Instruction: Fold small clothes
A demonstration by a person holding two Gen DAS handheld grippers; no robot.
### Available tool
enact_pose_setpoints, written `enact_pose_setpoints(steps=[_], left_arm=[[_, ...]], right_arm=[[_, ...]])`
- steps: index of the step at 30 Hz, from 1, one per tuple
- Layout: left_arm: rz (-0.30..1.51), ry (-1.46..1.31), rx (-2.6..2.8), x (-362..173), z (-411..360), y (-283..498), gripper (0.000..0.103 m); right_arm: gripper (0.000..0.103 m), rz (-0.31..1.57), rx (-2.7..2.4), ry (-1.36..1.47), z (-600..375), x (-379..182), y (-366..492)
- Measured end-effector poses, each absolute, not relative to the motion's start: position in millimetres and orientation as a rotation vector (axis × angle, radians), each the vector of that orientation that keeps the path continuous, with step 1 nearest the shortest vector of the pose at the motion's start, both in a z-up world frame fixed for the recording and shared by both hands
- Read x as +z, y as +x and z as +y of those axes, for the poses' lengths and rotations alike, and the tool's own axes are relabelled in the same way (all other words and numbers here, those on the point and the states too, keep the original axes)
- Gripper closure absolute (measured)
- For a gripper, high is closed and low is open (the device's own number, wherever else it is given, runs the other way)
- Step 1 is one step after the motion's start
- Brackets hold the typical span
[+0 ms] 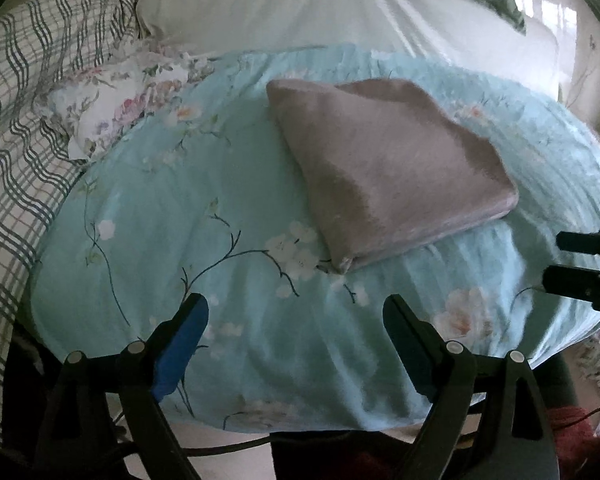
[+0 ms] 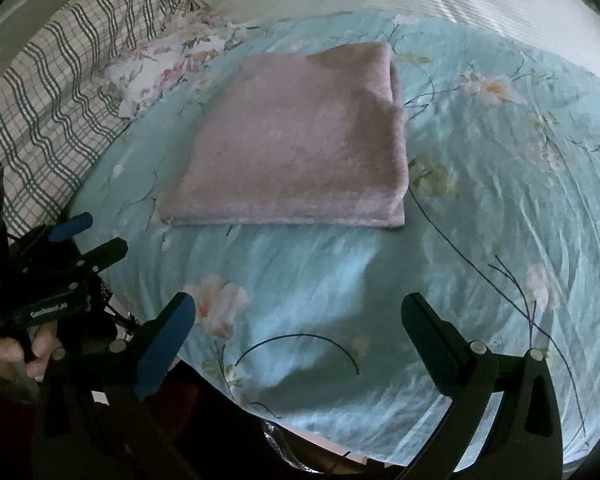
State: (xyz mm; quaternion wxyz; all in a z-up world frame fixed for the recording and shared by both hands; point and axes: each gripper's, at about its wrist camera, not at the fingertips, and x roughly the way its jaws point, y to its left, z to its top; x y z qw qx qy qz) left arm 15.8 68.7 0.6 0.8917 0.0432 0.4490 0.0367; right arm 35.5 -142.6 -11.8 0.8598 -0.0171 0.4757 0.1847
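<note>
Center of both frames: folded pink cloth (image 1: pixel 384 172) flat on blue flowered sheet (image 1: pixel 180 208). Bottom of left view: left claw (image 1: pixel 296 316) spread wide, nothing gripped, well short of cloth. Bottom of right view: right claw (image 2: pixel 298 320) released, empty. Upper left: plaid blanket (image 2: pixel 56 80), touching sheet edge.
</note>
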Motion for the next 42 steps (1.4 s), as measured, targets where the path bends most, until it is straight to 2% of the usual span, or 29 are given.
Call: enact_pose_setpoints(steps=[26, 42], left_arm=[[0.95, 0.106, 0.109, 13, 69, 54, 0.012], [0.947, 0.108, 0.129, 12, 69, 56, 0.011]], right_arm=[[0.0, 0.974, 0.387, -0.168, -113, 6, 78], [0.0, 0.971, 0.391, -0.144, -111, 5, 78]])
